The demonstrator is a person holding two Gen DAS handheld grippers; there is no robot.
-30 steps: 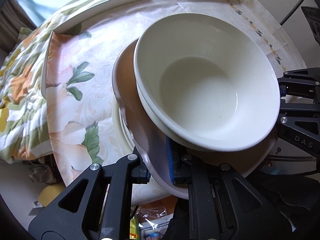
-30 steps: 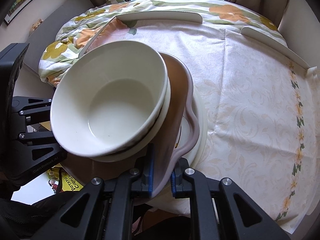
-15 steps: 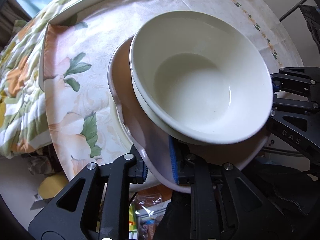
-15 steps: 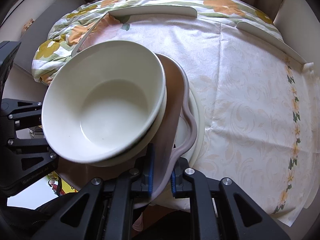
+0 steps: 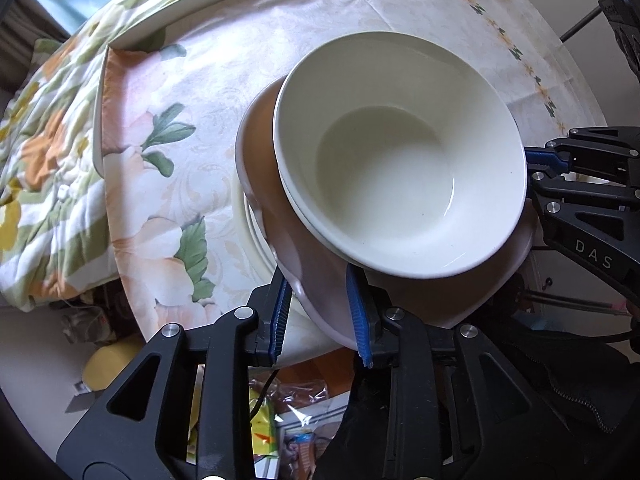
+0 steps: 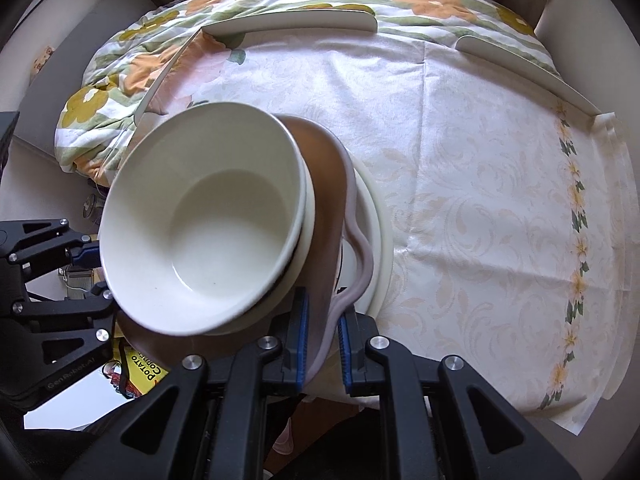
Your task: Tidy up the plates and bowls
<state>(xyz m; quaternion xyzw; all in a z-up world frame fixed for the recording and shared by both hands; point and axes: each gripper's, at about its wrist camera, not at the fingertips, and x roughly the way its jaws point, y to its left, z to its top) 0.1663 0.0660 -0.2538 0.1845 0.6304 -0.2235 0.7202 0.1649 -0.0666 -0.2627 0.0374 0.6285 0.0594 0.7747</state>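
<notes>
The stack is carried by a brown plate (image 5: 288, 252) with a pale, wavy, mauve-grey rim, glossy and tilted. On it sit two nested cream bowls: the top bowl (image 5: 400, 168) is deep, plain and empty, with a flat bottom and a soft sheen, and only the rim of the lower bowl (image 6: 309, 216) shows as a thin crescent under it. Beneath the brown plate lie cream plates (image 6: 382, 232) on the table, seen only as stacked edges; their number cannot be told. The stack is at the near edge of the table (image 6: 480, 168), which is covered with a pale floral cloth. The left gripper (image 5: 320, 312) has its blue-padded fingers spread on either side of the brown plate's rim, with a gap visible at the left pad. The right gripper (image 6: 322, 344) has its blue pads pinching the wavy rim on the opposite side. Two white curved guards (image 6: 292, 22) edge the far side of the table.
</notes>
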